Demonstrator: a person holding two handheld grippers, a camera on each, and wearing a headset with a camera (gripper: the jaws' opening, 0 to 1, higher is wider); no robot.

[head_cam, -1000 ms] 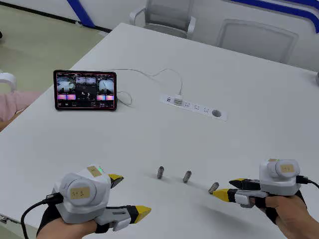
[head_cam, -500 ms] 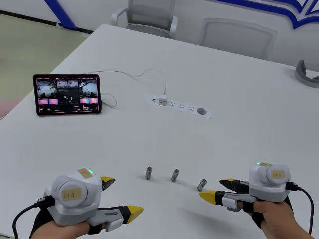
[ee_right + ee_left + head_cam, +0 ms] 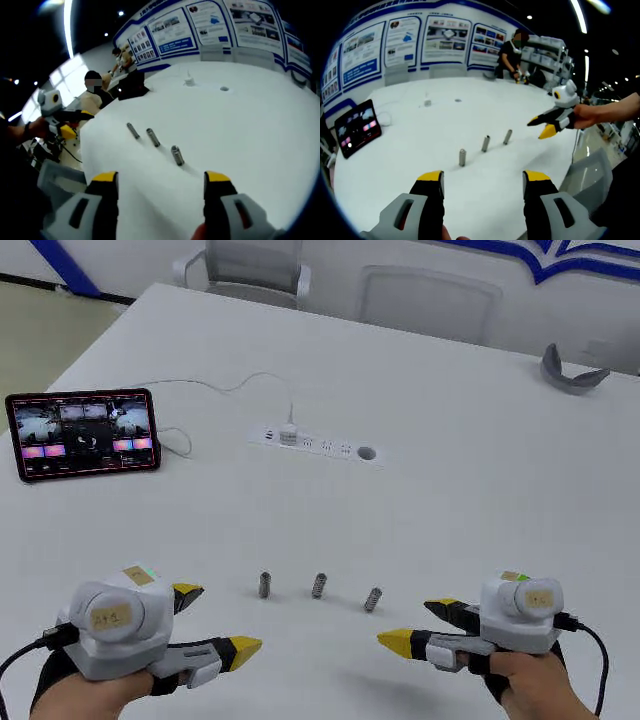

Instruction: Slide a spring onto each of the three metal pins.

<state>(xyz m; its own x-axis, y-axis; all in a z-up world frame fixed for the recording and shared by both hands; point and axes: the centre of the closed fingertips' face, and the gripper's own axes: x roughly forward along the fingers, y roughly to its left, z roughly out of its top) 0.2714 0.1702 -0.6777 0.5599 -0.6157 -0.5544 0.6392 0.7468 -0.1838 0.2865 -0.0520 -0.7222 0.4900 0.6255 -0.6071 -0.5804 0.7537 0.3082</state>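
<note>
So the right gripper (image 3: 418, 624) has eased back from the three springs (image 3: 319, 585) standing in a row between it and the left gripper (image 3: 215, 618), both gaping and empty, so it looks done to me.

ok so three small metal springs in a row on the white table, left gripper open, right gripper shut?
No: the right gripper is open, jaws apart in the right gripper view. Three small metal springs in a row on the white table, left gripper open.

Metal springs (image 3: 319, 585), matt white table (image 3: 480, 470)
</note>
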